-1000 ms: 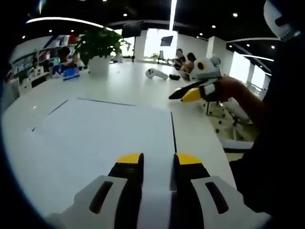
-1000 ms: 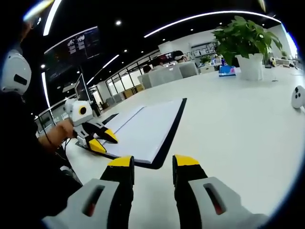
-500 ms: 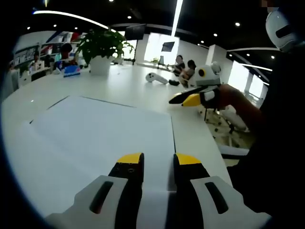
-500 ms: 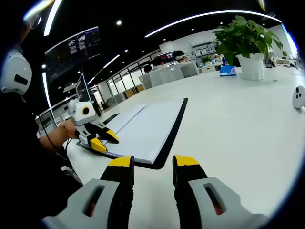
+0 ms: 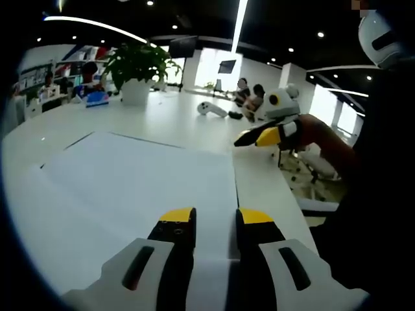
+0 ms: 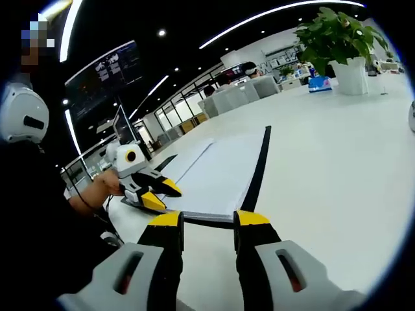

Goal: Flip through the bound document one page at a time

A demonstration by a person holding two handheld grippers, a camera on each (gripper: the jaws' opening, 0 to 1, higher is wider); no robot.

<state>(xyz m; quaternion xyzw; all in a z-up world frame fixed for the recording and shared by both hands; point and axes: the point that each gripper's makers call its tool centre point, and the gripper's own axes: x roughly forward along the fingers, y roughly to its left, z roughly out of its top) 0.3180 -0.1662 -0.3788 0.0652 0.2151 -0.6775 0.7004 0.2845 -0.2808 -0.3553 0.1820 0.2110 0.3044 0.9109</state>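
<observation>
An open-plan office with dark ceilings and long strip lights surrounds a wide white desk [image 5: 181,113]. On the desk lies the bound document [image 5: 136,188], open flat, its white pages uppermost and a black cover edge showing along the side; in the right gripper view the document [image 6: 220,178] stretches away from the near desk edge, with the black border running along its near and right sides.

The left claw [image 5: 207,223] sits low over the near edge of the document's page, its yellow-tipped jaws set a narrow gap apart with white paper showing between them; whether they actually pinch the sheet cannot be told. In the right gripper view this claw [image 6: 159,194] rests at the document's near left corner, held by a hand [image 6: 104,188].

The right claw [image 6: 207,223] hovers above the desk just beside the document's near edge, jaws apart and holding nothing. In the left gripper view it [image 5: 256,137] hangs in the air past the document's right side, its tips close together.

Farther off stand a potted plant [image 5: 136,68] in a white pot, a white controller [image 5: 211,109], and seated people [image 5: 249,97] at the far end of the desk.
</observation>
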